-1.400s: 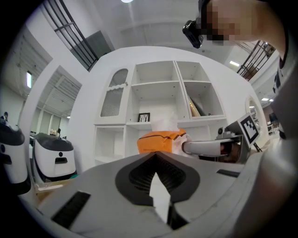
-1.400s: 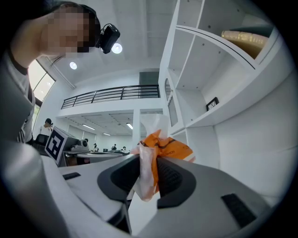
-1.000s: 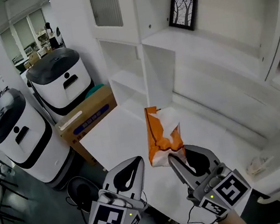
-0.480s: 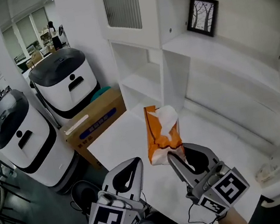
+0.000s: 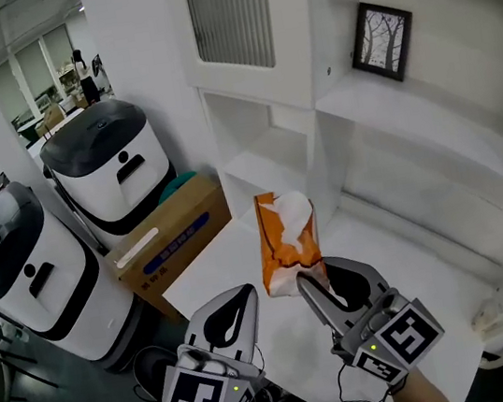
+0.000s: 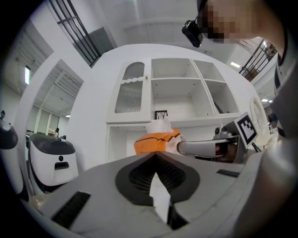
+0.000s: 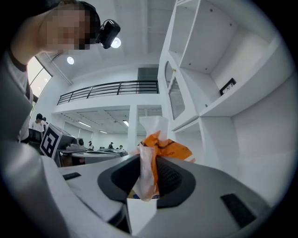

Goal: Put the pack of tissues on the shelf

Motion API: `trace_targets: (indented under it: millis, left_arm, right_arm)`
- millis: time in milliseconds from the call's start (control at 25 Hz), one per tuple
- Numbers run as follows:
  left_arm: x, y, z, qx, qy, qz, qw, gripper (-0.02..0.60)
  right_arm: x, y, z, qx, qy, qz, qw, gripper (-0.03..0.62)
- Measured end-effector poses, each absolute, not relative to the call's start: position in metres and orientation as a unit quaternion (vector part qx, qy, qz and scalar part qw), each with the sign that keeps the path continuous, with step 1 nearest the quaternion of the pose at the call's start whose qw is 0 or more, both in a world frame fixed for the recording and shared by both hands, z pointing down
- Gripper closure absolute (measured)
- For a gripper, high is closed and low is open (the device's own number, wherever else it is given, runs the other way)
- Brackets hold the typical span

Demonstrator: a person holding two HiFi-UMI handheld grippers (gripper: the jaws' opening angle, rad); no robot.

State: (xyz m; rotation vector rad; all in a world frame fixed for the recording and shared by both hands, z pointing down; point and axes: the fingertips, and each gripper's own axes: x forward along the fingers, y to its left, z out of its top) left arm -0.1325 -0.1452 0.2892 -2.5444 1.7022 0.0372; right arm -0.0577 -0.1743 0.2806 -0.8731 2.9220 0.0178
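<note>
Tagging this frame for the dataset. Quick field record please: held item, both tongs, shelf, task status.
held item: orange tissue pack, upright, white tissue sticking out of the top
right tongs: shut on the pack's lower end
left tongs: shut, empty, beside the right tongs
shelf unit: white, ahead of the pack; a framed picture stands on an upper shelf
task status: pack held in the air, not yet on the shelf

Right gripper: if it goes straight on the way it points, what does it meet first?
Held in the right gripper, the pack of tissues leads. Beyond it the line seems to reach the white shelf unit near its lower open compartments; depth is unclear, so that's a guess.
</note>
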Motion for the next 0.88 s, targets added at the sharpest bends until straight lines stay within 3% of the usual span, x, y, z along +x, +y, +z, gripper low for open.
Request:
trace_targets:
  millis: [880]
  left_arm:
    - [-0.185, -0.229, 0.33, -0.859, 0.513, 0.007, 0.002, 0.572]
  right_arm:
    - [-0.107, -0.278, 0.325, -0.363, 0.932, 0.001, 0.013, 0.49]
